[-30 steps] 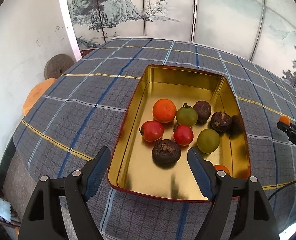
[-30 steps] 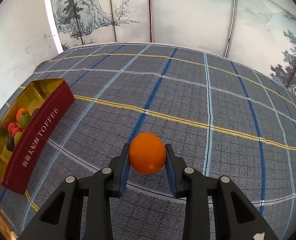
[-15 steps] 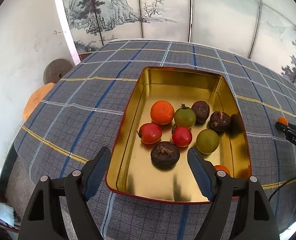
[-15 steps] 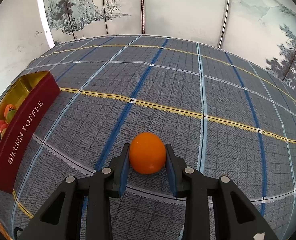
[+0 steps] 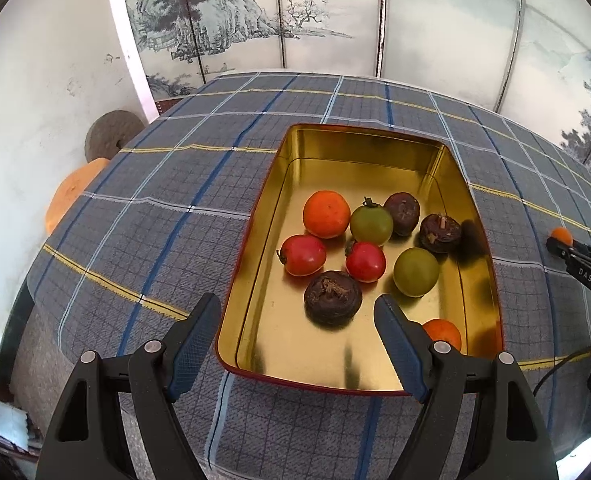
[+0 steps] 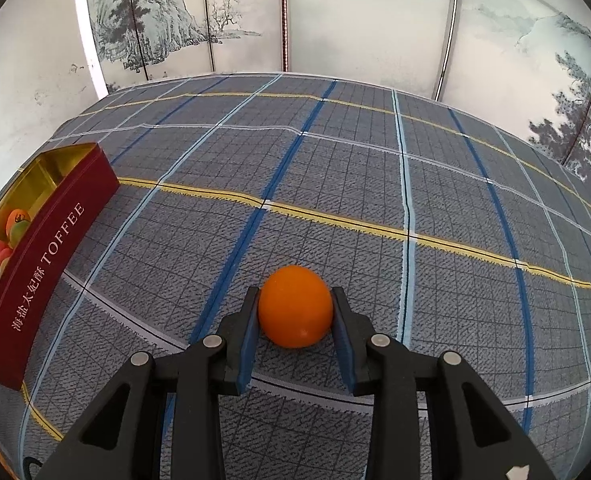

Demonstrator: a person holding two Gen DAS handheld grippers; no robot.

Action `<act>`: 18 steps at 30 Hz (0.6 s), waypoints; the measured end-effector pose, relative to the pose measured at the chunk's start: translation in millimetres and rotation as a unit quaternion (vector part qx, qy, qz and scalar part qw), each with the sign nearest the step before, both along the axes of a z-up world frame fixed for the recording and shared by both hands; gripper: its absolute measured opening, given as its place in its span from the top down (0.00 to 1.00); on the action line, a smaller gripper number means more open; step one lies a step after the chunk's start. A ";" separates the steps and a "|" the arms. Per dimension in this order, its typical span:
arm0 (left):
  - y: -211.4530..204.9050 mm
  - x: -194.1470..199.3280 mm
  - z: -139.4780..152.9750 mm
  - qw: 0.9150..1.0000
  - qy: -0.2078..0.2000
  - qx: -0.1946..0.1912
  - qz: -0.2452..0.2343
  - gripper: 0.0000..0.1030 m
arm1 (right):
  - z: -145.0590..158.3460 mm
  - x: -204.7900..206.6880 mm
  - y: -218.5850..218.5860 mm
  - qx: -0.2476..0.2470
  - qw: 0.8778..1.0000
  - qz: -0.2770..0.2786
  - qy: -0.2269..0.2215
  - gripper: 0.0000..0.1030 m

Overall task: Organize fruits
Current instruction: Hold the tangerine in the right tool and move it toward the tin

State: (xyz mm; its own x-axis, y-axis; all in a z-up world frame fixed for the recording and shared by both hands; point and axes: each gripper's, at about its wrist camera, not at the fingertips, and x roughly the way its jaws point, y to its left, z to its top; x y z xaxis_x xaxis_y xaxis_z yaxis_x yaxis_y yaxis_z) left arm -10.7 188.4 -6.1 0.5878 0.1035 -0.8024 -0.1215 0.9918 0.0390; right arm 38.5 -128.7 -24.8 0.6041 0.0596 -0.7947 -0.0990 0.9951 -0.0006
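The counter [image 5: 167,240] under me wears a grey plaid cloth with blue, white and yellow lines. On it sits an open tin [image 5: 279,184], red outside and gold inside.

My left hand-held gripper [image 5: 297,308] hangs over the tin's near end with its jaws wide apart and nothing between the pads. My right hand-held gripper [image 6: 295,292] is out over bare cloth, well apart from the tin, which lies far off to its left. An orange [image 6: 295,306] sits between its two blue pads. Both pads touch the orange's sides, and the jaws are just starting to part. The orange is down at the cloth, but I cannot tell whether it rests on it.

In the tin I count nine fruits, bunched toward the middle and right:
- a big orange [image 5: 326,214] at the far left of the bunch
- three dark brown fruits [image 5: 332,298], one near the left hand-held gripper and two by the right wall
- two green tomatoes [image 5: 371,224]
- two red tomatoes [image 5: 302,255]
- a small orange [image 5: 443,332], half hidden behind my left hand-held gripper's right finger

The tin's red side reads "TOFFEE" in pale letters, with a run of Chinese characters before it. From the left wrist view, the right hand-held gripper's body shows "DAS".
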 end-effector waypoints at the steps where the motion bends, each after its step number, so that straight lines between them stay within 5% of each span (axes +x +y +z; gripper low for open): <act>1: 0.6 -0.2 0.2 1.000 0.001 -0.002 0.001 0.23 | -0.1 -0.2 0.1 0.000 1.000 0.000 -0.001 0.68; 18: 19.5 -14.0 6.2 1.000 -0.008 -0.009 0.023 0.23 | -0.8 5.7 1.1 0.000 1.000 -0.007 0.006 0.70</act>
State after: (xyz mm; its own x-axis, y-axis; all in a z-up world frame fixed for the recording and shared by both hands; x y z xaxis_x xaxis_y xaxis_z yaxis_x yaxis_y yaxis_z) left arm -24.7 207.9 0.1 0.5957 0.1169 -0.7947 -0.1677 0.9857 0.0193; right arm 44.2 -127.6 -25.7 0.5960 0.0522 -0.8013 -0.0860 0.9963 0.0010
